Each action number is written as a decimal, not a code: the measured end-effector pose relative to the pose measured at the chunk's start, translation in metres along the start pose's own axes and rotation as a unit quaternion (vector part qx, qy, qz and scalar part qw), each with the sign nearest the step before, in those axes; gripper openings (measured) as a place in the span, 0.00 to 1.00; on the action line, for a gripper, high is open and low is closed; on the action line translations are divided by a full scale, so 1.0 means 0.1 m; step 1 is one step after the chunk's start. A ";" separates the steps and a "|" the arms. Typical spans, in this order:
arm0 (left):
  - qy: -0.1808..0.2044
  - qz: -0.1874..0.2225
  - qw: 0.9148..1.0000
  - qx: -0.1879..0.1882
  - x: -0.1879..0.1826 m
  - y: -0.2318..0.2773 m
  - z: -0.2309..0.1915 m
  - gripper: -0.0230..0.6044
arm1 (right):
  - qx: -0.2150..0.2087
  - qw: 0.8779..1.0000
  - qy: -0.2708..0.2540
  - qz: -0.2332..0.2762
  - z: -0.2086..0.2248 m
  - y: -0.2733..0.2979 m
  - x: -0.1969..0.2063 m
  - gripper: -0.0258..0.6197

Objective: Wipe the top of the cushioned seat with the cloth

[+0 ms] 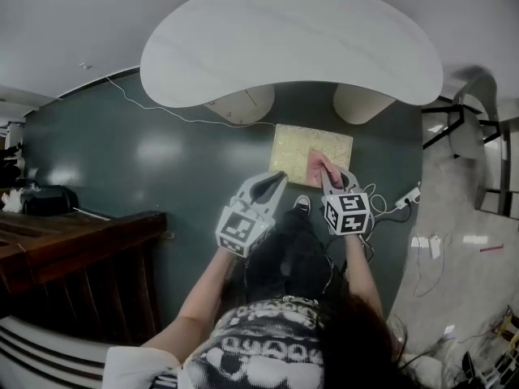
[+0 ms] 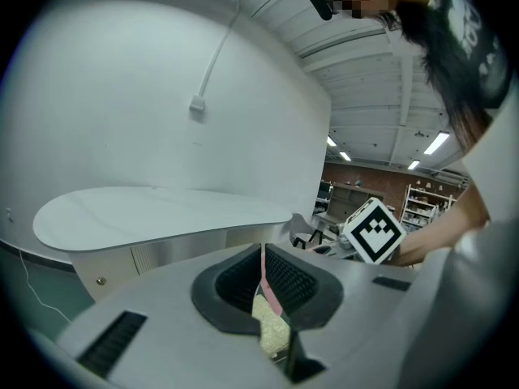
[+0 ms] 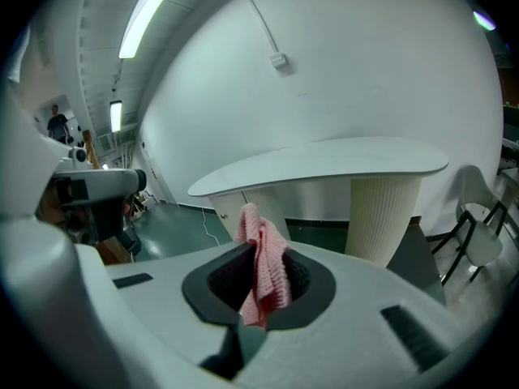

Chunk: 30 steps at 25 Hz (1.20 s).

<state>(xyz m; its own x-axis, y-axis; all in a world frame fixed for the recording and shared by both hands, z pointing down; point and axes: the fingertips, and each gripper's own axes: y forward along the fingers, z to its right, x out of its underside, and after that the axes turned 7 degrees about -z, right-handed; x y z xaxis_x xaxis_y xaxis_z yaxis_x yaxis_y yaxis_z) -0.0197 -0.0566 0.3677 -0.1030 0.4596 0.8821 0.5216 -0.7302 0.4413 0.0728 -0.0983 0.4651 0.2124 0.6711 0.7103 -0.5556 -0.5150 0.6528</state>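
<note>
Right gripper (image 1: 331,181) pinches the pink cloth (image 1: 318,167) over the cushioned seat's (image 1: 296,144) near edge. Left gripper (image 1: 276,181), jaws nearly together, hangs at its near-left corner. Wiping looks barely begun, with most of the top still left.

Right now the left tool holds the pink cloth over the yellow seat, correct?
Not quite: the right tool holds the pink cloth, not the left. The right gripper view shows it pinched between that tool's jaws. The rest stands: the head view shows the cloth over the yellow seat.
</note>
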 end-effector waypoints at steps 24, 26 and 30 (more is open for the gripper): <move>0.000 -0.060 0.998 0.022 1.40 1.14 -1.42 0.06 | -0.010 0.991 0.045 -0.124 0.33 2.94 1.04 0.06; -0.012 -0.064 0.998 0.022 1.56 1.15 -1.53 0.06 | -0.005 0.990 0.043 -0.133 0.32 3.19 1.12 0.06; -0.018 -0.080 0.996 0.022 1.88 1.18 -1.75 0.06 | 0.003 0.988 0.050 -0.143 0.35 3.59 1.23 0.06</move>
<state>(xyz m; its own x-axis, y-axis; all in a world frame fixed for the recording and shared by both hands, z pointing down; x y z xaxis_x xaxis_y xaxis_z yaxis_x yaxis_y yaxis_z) -0.1254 -0.1449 0.6141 -0.1574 0.5869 0.7943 0.5378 -0.6236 0.5673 -0.0730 -0.2193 0.7960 0.2792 0.8394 0.4663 -0.4793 -0.2990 0.8251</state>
